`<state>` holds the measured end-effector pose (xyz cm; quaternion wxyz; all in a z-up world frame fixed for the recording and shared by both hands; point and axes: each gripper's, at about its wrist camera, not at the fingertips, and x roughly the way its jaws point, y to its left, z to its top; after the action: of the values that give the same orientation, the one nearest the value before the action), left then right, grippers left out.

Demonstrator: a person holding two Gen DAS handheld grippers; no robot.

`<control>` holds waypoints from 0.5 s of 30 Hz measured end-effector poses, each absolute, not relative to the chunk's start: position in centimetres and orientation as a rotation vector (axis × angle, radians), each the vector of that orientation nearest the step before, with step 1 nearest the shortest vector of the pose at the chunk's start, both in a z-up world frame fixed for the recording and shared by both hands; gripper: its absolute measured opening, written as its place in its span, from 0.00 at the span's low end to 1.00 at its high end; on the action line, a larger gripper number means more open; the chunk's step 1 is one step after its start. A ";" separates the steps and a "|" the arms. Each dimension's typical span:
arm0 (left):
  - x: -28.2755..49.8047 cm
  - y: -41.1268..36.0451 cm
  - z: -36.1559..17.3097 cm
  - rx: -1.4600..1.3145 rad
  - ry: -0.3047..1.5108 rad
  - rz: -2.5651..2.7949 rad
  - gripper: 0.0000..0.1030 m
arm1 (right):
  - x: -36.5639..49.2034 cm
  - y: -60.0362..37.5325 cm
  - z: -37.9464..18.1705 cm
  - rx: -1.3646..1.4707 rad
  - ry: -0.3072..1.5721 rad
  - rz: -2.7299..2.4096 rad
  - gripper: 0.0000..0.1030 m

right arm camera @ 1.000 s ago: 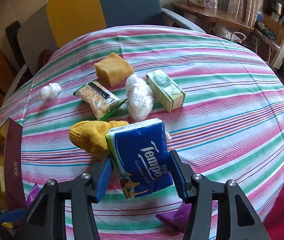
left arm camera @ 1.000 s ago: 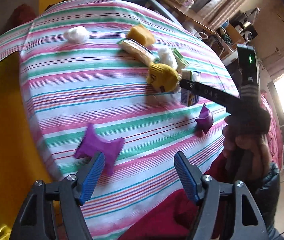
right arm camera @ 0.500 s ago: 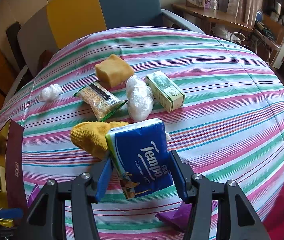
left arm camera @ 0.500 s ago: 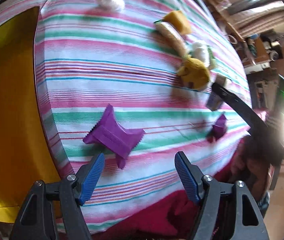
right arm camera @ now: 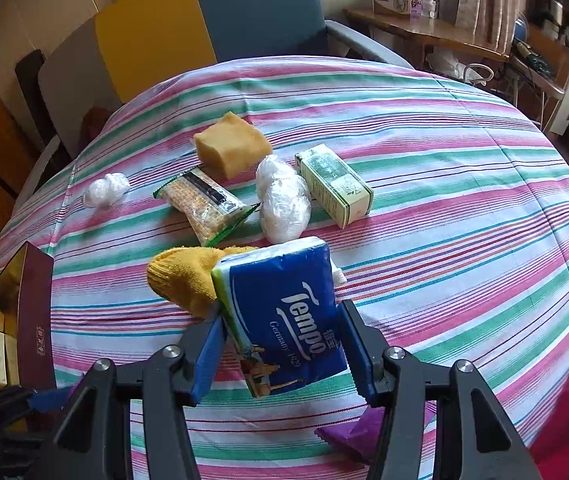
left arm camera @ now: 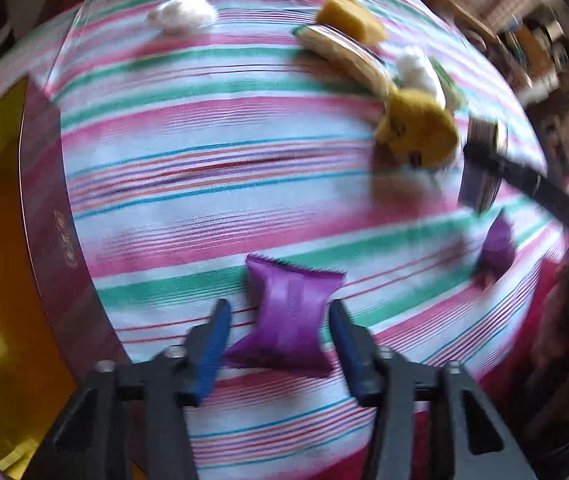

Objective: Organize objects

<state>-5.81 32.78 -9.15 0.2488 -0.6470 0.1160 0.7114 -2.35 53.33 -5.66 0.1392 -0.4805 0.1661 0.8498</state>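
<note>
Left gripper (left arm camera: 278,334), wide, straddles purple packet (left arm camera: 288,316); right gripper (right arm camera: 280,350) clamps tissue pack (right arm camera: 282,312), which may slip toward 6 o'clock.

A blue-and-yellow chair (right arm camera: 220,20) stands behind the striped table (right arm camera: 464,168); a cluttered wooden desk (right arm camera: 436,32) lies beyond.

Both wrist views low, close over striped tablecloth (right arm camera: 444,184) — share yellow sock (left arm camera: 416,132).
</note>
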 end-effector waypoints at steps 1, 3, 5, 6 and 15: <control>-5.5 32.8 -9.3 -1.742 0.346 1.936 0.29 | -2.4 53.3 -5.7 -1.390 0.478 2.456 0.54; -4.9 32.8 -9.3 -1.697 0.385 1.937 0.29 | -2.3 53.4 -5.7 -1.390 0.480 2.453 0.54; -4.4 32.5 -9.0 -1.639 0.383 1.941 0.29 | -2.3 53.4 -5.8 -1.393 0.482 2.444 0.54; -4.1 32.2 -8.6 -1.607 0.369 1.945 0.29 | -2.3 53.4 -5.8 -1.394 0.483 2.443 0.54; -1.0 25.9 -1.4 -1.340 0.200 2.038 0.29 | -1.9 53.7 -5.2 -1.339 0.505 2.469 0.54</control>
<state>-1.01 25.86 -1.37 0.3403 -0.5151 0.0767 0.7829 -1.90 53.68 -5.15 0.1435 -0.4645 0.1750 0.8561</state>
